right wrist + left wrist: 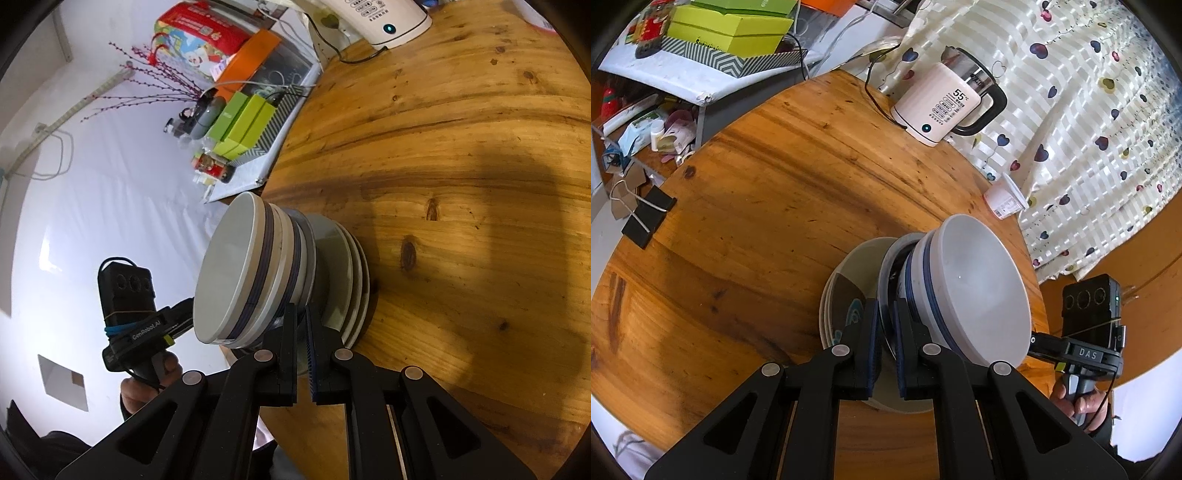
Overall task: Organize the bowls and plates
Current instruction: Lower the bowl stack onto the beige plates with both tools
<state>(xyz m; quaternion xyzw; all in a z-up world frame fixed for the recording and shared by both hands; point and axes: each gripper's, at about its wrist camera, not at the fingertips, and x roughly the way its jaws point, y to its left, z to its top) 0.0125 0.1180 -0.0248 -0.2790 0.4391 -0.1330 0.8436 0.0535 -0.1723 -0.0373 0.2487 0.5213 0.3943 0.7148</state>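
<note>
Two grippers — left gripper [885, 314], right gripper [301, 319] — clamp a plate rim [882, 280]; nested bowls [975, 288] inside.

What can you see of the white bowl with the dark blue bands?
The white bowl with dark blue bands looks glazed ceramic, empty, with a plain pale inside. It sits upright on top of nested bowls, which stand on a stack of pale plates on the round wooden table. Both grippers close on a rim lower in the stack.

My left gripper [885, 314] hides the plate rim it pinches; the kettle [384, 18] is cut off by the frame's top edge
</note>
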